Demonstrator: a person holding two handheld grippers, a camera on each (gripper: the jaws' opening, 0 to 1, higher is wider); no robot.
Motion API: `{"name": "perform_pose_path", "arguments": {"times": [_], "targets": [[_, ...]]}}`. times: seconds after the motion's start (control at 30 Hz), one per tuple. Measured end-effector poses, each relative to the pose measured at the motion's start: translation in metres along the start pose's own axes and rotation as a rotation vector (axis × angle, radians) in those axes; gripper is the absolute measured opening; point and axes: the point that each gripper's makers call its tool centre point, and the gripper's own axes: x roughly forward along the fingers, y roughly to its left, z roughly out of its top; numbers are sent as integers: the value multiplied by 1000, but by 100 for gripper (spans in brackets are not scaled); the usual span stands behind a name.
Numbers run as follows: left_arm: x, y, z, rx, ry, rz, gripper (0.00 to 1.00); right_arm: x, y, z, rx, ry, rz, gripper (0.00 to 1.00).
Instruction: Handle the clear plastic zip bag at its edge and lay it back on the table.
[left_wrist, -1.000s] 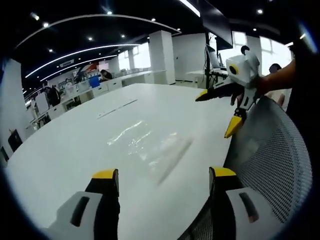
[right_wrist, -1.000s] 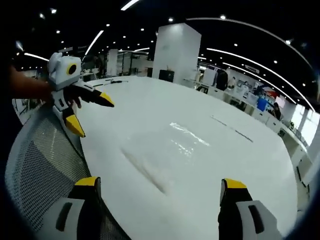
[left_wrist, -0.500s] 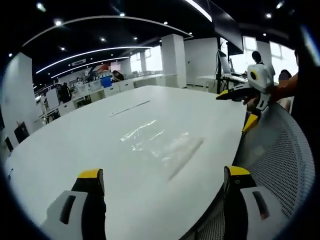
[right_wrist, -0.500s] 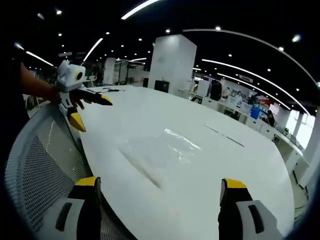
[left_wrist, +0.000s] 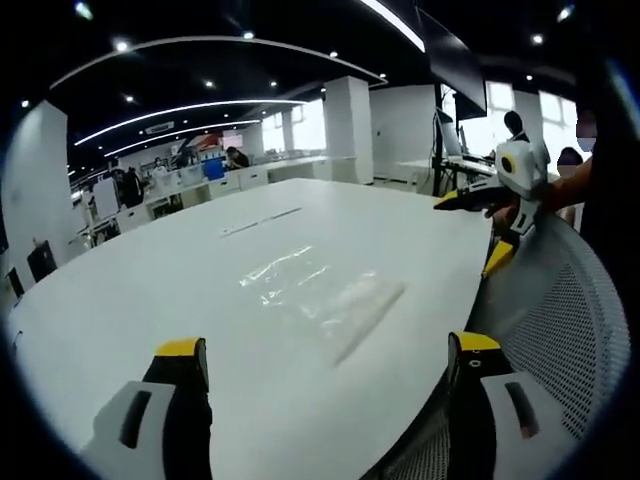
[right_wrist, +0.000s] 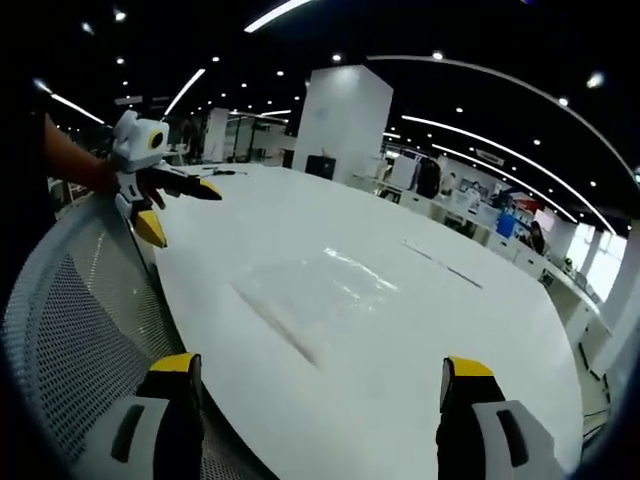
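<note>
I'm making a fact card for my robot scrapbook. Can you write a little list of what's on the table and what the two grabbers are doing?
Table: big white round-edged table, in a large office
Bag: clear plastic zip bag, lying flat on the table, nothing touching it
Left gripper: yellow-tipped fingers wide open, holding nothing, short of the bag
Right gripper: yellow-tipped fingers wide open, holding nothing, short of the bag
Chair: grey mesh chair back at the table's near edge
</note>
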Motion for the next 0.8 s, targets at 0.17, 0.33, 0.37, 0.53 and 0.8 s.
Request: {"name": "perform_pose_path", "arguments": {"times": [0.17, 0.33, 0.37, 0.53, 0.8], "targets": [[0, -1, 0, 11, -1, 0, 99, 0, -2, -2, 28, 8, -8, 100], [1, -5, 0, 15, 5, -11, 99, 0, -2, -4, 27, 14, -9, 100], [1, -5, -1, 16, 7, -12, 99, 0, -3, -4, 24, 15, -11, 100], [2, -7, -2, 13, 14, -20, 99, 1, -2, -5, 34, 18, -8, 100], [2, -8, -2, 34, 14, -23, 99, 1, -1, -6, 28, 29, -2, 100]]}}
